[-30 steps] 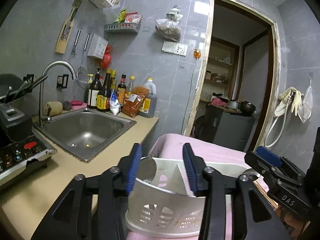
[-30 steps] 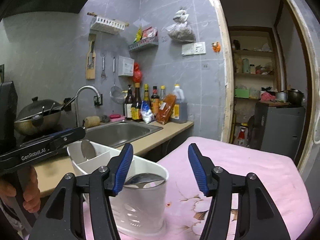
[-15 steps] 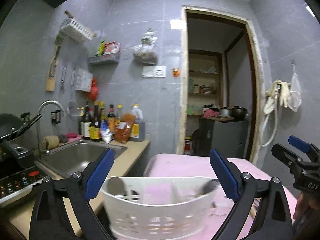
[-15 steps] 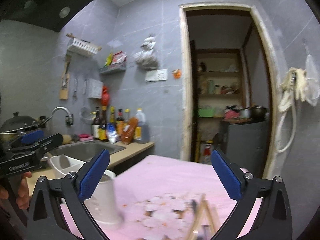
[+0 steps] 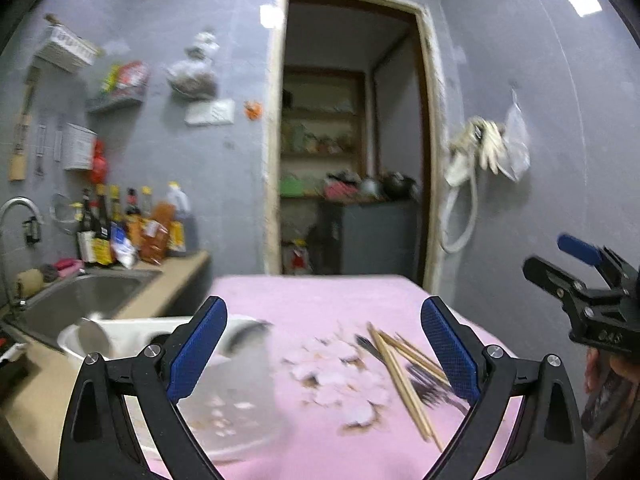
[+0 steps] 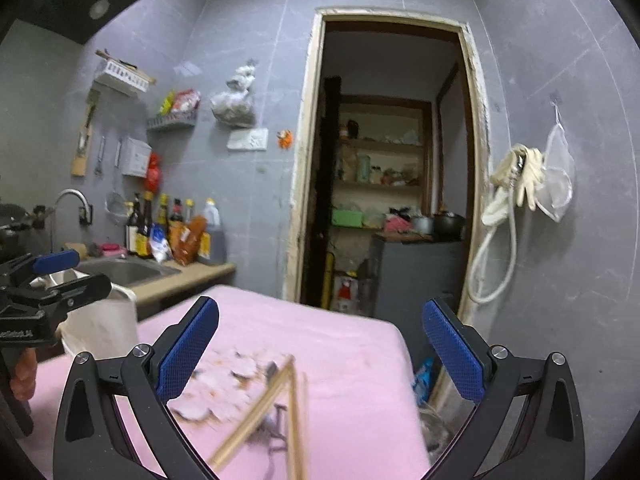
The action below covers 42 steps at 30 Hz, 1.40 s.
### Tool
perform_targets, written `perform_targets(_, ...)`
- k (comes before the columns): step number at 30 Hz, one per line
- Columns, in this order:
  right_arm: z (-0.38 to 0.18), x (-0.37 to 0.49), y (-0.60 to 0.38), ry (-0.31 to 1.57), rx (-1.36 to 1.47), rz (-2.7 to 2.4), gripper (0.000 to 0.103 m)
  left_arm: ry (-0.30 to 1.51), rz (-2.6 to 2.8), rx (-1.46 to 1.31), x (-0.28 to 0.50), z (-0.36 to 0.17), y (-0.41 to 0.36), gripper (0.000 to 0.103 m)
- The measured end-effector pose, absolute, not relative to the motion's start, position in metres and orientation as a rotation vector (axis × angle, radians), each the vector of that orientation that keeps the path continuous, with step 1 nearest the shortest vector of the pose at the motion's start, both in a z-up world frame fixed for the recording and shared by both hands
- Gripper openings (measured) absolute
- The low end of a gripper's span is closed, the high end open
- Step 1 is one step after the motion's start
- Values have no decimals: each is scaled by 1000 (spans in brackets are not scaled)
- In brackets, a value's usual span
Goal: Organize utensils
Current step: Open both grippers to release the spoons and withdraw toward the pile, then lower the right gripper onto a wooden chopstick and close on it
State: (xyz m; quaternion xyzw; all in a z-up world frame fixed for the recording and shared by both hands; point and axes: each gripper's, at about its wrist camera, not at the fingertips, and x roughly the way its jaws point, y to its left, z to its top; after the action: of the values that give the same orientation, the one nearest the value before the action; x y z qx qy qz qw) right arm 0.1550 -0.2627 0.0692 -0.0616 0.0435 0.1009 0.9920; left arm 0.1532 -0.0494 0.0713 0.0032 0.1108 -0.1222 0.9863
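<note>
Several wooden chopsticks lie loose on the pink floral tablecloth, fanned out and crossing near their far ends, mixed with at least one dark metal fork. Motion blur hides the exact count. They sit toward the right, near part of the table; in the right wrist view the chopsticks lie just ahead of and between that gripper's fingers.

White slotted utensil caddy stands at the near left of the table, beside the counter edge, with a metal spoon bowl showing above its rim. In the right view the caddy is partly behind the other tool.

Left gripper: jaws spread wide, nothing between them, held above the cloth between caddy and chopsticks. Right gripper: jaws likewise spread wide and empty, above the chopstick pile.

Handling judgement:
- Chopsticks are light, stiff and thin, and will likely roll or scissor apart if pinched singly. Best taken near mid-length, across the bundle where the sticks lie closest together, so both pads bear on wood.
- Fork is heavier at the tine end and smooth, so liable to pivot; grip the handle close to the neck.
- Soft cloth gives under the fingertips, which should help get under flat-lying pieces, but it may snag or lift.
- Caddy looks light enough to tip if a utensil is pushed in at an angle; drop in vertically.
</note>
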Motion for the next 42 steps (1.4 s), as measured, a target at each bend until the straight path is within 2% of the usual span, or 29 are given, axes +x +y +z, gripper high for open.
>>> perform_targets(7,48,180,-290,237,-71,190,100,387,-342,68,183,48,-93,95)
perform_targets(11,32,202,-295,337,-79,212,81,468,-377,104,206,32,-111,90)
perform_targets(13,25,214,-296,391,-76,232,74,527,-399,113,219,24,-119,74)
perform_targets(16,14,234,-296,477,-70,277,58,618,-428,123,239,10,-124,56)
perform_targets(20,1,257,-295,572,-74,329,41,728,-455,104,269,-8,-128,39)
perform_targets(22,-4,268,-293,620,-71,355,37,777,-466,83,282,-15,-128,30)
perform_targets(24,-9,277,-291,662,-56,384,31,829,-475,45,296,-23,-128,27)
perform_targets(34,-20,315,-273,806,-60,468,24,936,-504,-41,321,-35,-123,19)
perform_targets(42,-30,336,-253,880,-131,460,21,969,-510,-116,338,-36,-116,19)
